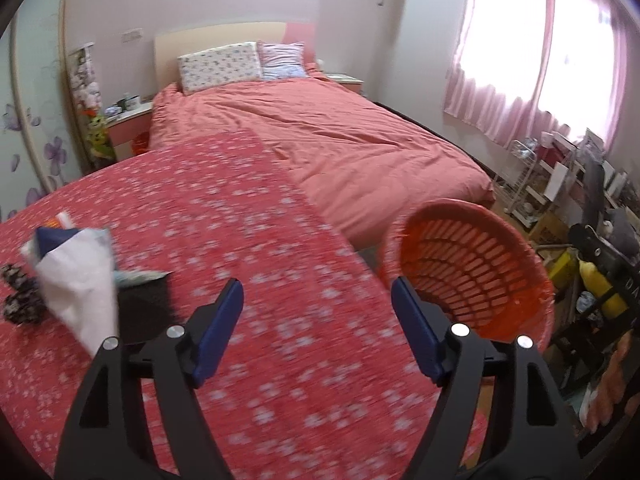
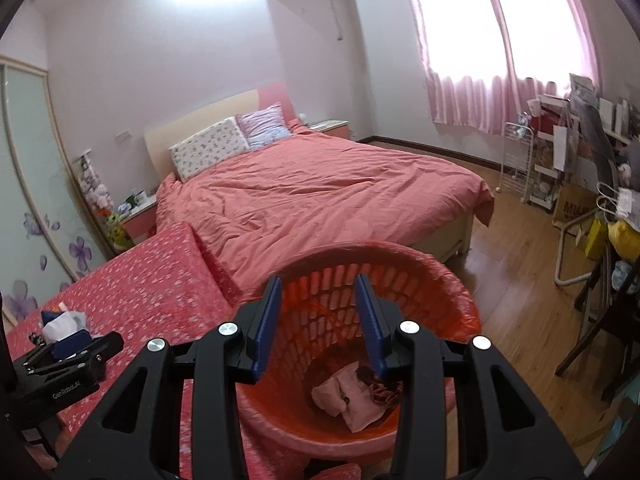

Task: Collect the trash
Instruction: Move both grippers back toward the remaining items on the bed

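My left gripper (image 1: pixel 317 286) is open wide with nothing between its blue pads, over a table with a red floral cloth (image 1: pixel 260 208). To its left on the cloth lies a trash pile: a white crumpled paper (image 1: pixel 80 280), a blue packet (image 1: pixel 52 236) and a dark crumpled scrap (image 1: pixel 20 300). An orange slatted basket (image 1: pixel 460 264) stands off the table's right edge. My right gripper (image 2: pixel 319 280) is partly open and empty above that basket (image 2: pixel 360 250). On the basket's floor lie pale pink crumpled paper (image 2: pixel 352 396) and a dark scrap (image 2: pixel 382 390). The white paper (image 2: pixel 60 326) shows far left.
A bed with a pink quilt (image 2: pixel 320 192) lies behind the table and basket. Wooden floor (image 2: pixel 520 280) runs to the right. A white wire rack (image 2: pixel 516 160), shelves and a dark chair (image 2: pixel 600 320) crowd the right side. A wardrobe door (image 2: pixel 24 160) stands at the left.
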`<state>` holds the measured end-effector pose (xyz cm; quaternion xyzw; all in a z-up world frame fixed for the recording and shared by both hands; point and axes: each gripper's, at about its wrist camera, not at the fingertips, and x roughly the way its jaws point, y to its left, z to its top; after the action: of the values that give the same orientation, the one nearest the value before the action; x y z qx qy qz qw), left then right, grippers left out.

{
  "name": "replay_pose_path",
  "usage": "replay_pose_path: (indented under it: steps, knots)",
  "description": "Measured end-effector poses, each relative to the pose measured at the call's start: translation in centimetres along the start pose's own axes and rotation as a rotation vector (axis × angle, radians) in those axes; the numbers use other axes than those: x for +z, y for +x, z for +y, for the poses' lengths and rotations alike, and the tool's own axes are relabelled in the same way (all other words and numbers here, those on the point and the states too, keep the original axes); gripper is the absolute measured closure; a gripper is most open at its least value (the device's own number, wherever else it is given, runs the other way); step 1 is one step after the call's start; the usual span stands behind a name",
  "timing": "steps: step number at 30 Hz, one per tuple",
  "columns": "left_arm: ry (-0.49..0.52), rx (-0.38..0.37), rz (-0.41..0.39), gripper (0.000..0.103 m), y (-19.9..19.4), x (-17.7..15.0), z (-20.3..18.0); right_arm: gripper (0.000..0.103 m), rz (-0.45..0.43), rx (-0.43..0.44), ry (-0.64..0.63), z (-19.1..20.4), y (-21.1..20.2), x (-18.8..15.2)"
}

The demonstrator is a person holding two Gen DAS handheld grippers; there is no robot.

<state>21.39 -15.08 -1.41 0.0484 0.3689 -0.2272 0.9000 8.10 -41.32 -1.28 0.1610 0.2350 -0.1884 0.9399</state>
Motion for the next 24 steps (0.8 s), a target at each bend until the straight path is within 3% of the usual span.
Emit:
replay_pose_path:
  steps: [9,12,21,24]
  knots:
    - [-0.078,0.148,-0.055,0.021,-4.7,-2.3,8.4,0.064,0.039,0.103,-0.102,6.2,-0.2,-1.1]
    - [-0.119,0.208,-0.066,0.019,-6.2,-3.2,11.8,0.056,0.061,0.155,-0.146,9.2,-0.2,-1.9]
    - [-0.255,0.418,-0.073,0.013,-9.6,-6.6,22.5,0.054,0.155,0.339,-0.284,19.4,0.6,-5.2]
    - [-0.283,0.471,-0.081,0.01,-10.6,-8.0,25.4,0.047,0.192,0.383,-0.309,22.3,1.3,-6.5]
